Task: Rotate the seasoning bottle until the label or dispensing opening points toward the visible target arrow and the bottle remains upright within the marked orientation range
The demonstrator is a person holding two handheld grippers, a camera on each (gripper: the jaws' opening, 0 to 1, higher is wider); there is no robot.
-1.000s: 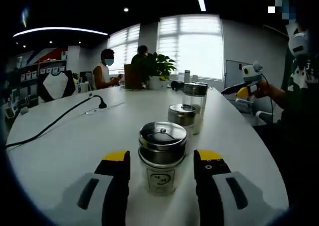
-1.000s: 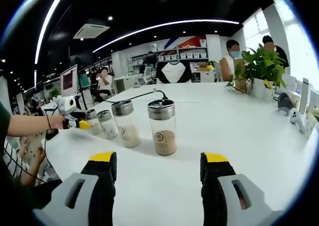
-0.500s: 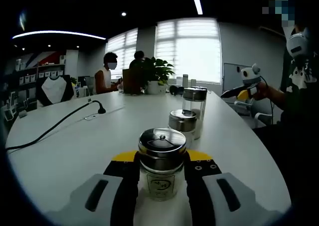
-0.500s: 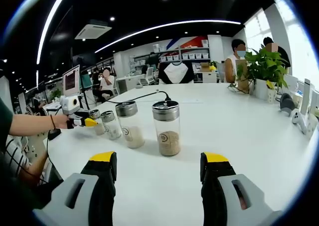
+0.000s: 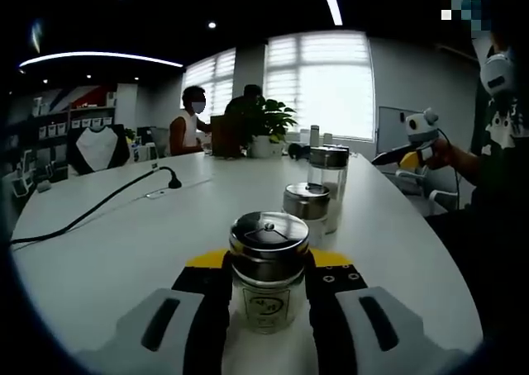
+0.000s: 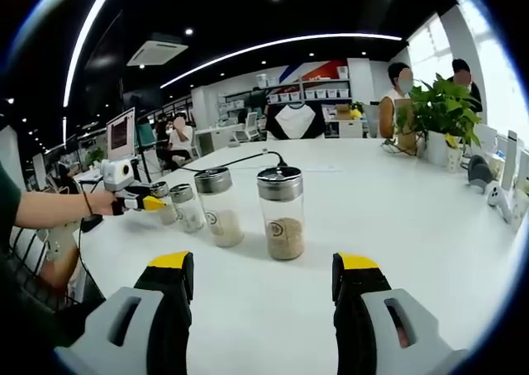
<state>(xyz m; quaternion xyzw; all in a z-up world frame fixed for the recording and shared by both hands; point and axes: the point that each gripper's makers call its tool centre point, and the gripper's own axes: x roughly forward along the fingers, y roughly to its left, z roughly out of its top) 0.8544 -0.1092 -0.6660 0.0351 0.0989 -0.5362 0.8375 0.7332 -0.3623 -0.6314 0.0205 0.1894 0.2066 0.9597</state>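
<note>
In the left gripper view my left gripper [image 5: 269, 269] is shut on a small glass seasoning bottle [image 5: 269, 272] with a steel lid and a round label facing the camera; the bottle stands upright on the white table [image 5: 132, 243]. The same gripper [image 6: 157, 203] shows far left in the right gripper view, clamped on the bottle at the end of a row of several bottles. My right gripper [image 6: 263, 280] hangs open above the table, short of a taller bottle [image 6: 282, 213] holding brown seasoning. No target arrow can be made out.
Two more bottles [image 5: 307, 211] [image 5: 327, 177] stand behind the held one. A black cable [image 5: 91, 206] crosses the table at left. A potted plant [image 6: 442, 119] and small items sit at the far end, where people are seated. A person's arm [image 6: 50, 208] reaches in from the left.
One second ago my left gripper stood open around the bottle; half a second ago it had shut on it and stays so. The right gripper stays open; its view drifted slightly.
</note>
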